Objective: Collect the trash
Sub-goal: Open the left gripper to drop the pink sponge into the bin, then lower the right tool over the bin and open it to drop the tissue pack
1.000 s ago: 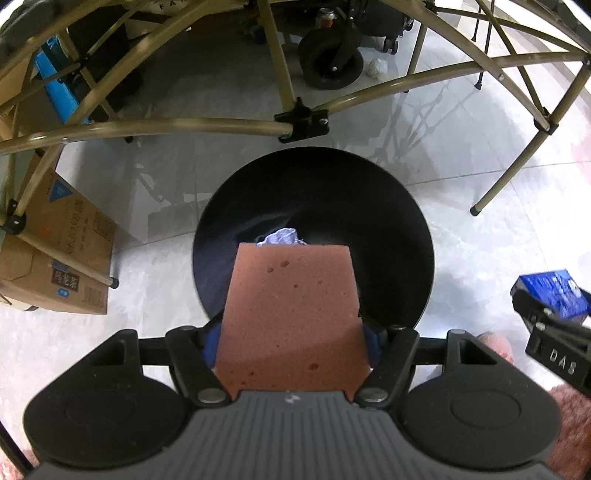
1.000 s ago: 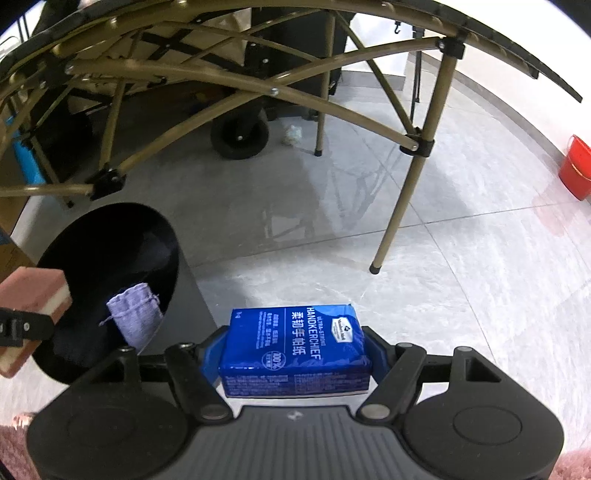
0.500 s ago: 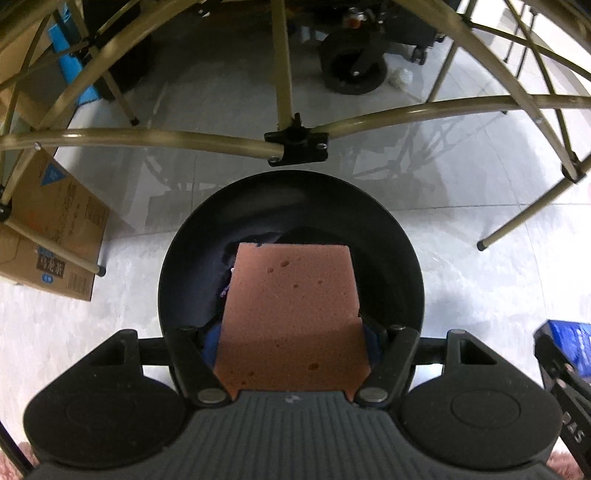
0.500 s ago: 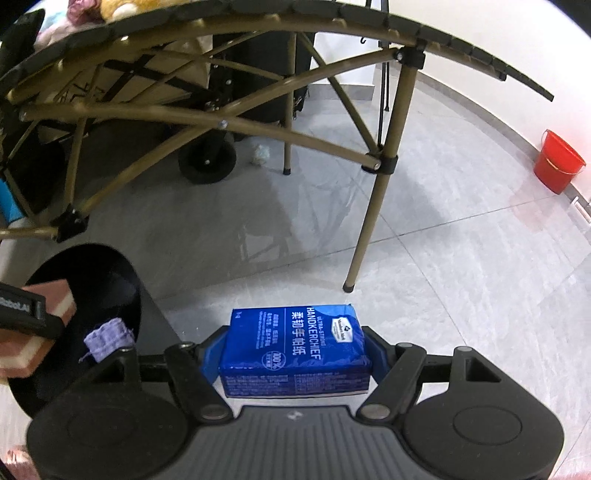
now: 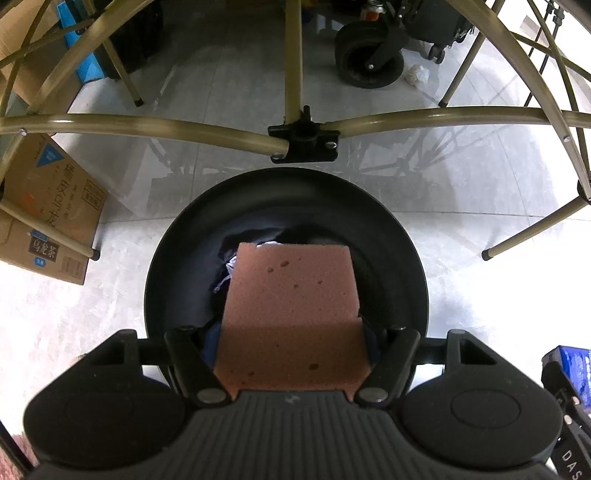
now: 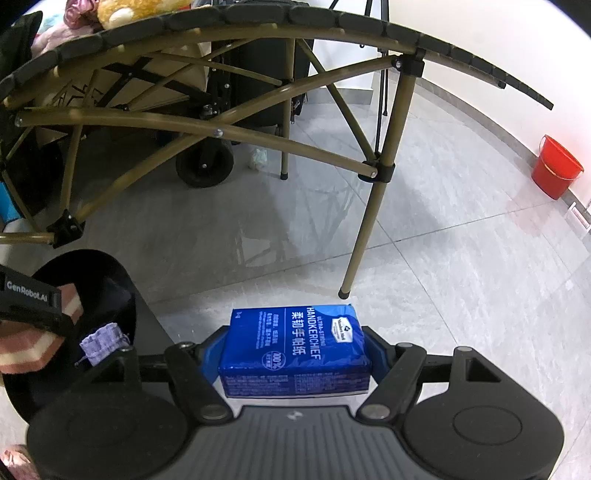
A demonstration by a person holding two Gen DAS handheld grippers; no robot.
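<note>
- Floor (image 5: 229, 85): glossy grey tile beneath a folding table frame (image 5: 424, 114); cardboard box (image 5: 51, 210) at left, red bucket (image 6: 556, 168) by the wall at right.
- Trash bin (image 5: 388, 236): black, round, open on the floor beside the frame; crumpled items lie inside.
- Left gripper (image 5: 291, 328): fingers clamped on a pink sponge (image 5: 291, 295), suspended above the bin opening; jaws just widened slightly.
- Right gripper (image 6: 295, 354): fingers clamped on a blue tissue pack (image 6: 295, 343), above the floor right of the bin.

Tiled storeroom: cardboard boxes (image 5: 48, 218), folding table (image 6: 258, 33)
</note>
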